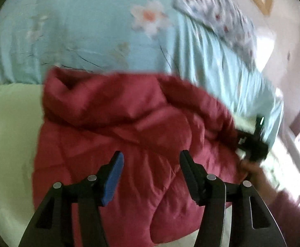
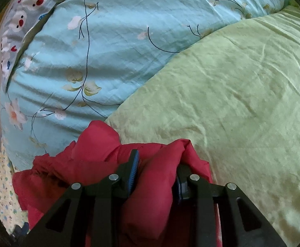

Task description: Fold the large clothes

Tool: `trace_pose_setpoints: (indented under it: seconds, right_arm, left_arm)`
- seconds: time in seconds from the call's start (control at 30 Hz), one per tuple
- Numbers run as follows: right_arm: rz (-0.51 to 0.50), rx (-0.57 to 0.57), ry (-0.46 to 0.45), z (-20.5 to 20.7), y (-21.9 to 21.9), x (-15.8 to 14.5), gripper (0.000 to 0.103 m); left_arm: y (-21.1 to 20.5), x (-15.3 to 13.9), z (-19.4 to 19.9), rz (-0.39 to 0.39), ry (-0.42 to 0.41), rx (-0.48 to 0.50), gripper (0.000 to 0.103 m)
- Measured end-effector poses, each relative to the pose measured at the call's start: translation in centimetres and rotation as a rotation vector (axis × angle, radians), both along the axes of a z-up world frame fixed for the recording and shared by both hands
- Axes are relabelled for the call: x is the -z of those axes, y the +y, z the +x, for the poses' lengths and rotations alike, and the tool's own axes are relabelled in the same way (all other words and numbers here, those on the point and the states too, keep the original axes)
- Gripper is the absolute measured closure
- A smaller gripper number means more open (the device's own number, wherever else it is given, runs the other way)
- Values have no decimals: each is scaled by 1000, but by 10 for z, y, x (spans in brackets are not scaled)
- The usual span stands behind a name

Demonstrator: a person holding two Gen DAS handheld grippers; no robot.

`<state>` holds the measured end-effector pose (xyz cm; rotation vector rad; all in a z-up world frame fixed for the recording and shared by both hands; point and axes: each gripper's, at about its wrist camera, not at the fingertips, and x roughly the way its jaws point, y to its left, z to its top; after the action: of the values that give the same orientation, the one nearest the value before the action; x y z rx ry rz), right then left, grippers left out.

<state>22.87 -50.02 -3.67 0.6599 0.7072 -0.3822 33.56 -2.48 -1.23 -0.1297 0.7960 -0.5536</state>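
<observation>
A red padded jacket (image 1: 129, 123) lies bunched on a bed, partly on a light green quilt (image 1: 9, 123). My left gripper (image 1: 151, 154) hovers just above the jacket's quilted body, open, with nothing between its blue pads. My right gripper (image 2: 158, 160) is shut on a thick bunch of the red jacket (image 2: 150, 185) at its edge, and fabric bulges between the fingers. In the blurred left wrist view the right gripper (image 1: 246, 142) shows at the jacket's right end, with a hand (image 1: 255, 173) holding it.
A light blue floral duvet (image 2: 119, 41) covers the bed behind the jacket, and the green quilt (image 2: 242, 94) spreads to the right. A grey patterned pillow (image 2: 20, 26) lies at the far left. A small-print cloth (image 2: 1, 185) shows by the bed's edge.
</observation>
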Motion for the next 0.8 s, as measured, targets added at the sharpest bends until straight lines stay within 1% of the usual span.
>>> trace_pose_setpoints:
  seconds: [0.03,0.07,0.1,0.13,0.17,0.2,0.23,0.3,0.37,0.47,0.53,0.6,0.73,0.8]
  right_arm:
    - [6,-2,0,0,-1,0,71]
    - [12,-4,-2,-1,-1,-1,70]
    - [17,-6,-4,-2,-1,-2,67]
    - [21,-10,-5,-4,0,-6,66]
    - [20,-11,-6,-6,2,-8,61]
    - [14,-14,-8,-9,5,-15,54]
    - [3,-16,-10,-13,8,-21,50]
    - [-40,-21,-22,-22,16,-37,33]
    - [-82,-29,-51,-33,24,-52,28]
    - [-139,-74,-85,-47,44,-74,28]
    - [-189,-147,-82,-48,67,-82,28]
    - [-232,-247,-37,-37,93,-80,28]
    - [-297,-419,83,-2,136,-60,29]
    - [-313,-441,130,11,143,-50,29]
  left_arm:
    - [-8,9,4,54,13,-7,47]
    - [-13,20,10,110,27,-33,47]
    - [-15,30,17,137,40,-49,47]
    - [-14,39,24,149,49,-66,47]
    - [-13,43,28,157,51,-75,48]
    - [-12,47,32,163,53,-84,49]
    - [-11,50,37,162,61,-92,50]
    - [-12,53,43,170,69,-101,51]
    - [-15,55,46,189,66,-112,51]
    - [-22,57,46,210,63,-118,51]
    - [-25,57,46,209,66,-121,51]
    - [-28,57,50,208,71,-123,51]
    - [-28,54,54,204,78,-116,51]
    - [-25,51,61,203,80,-111,54]
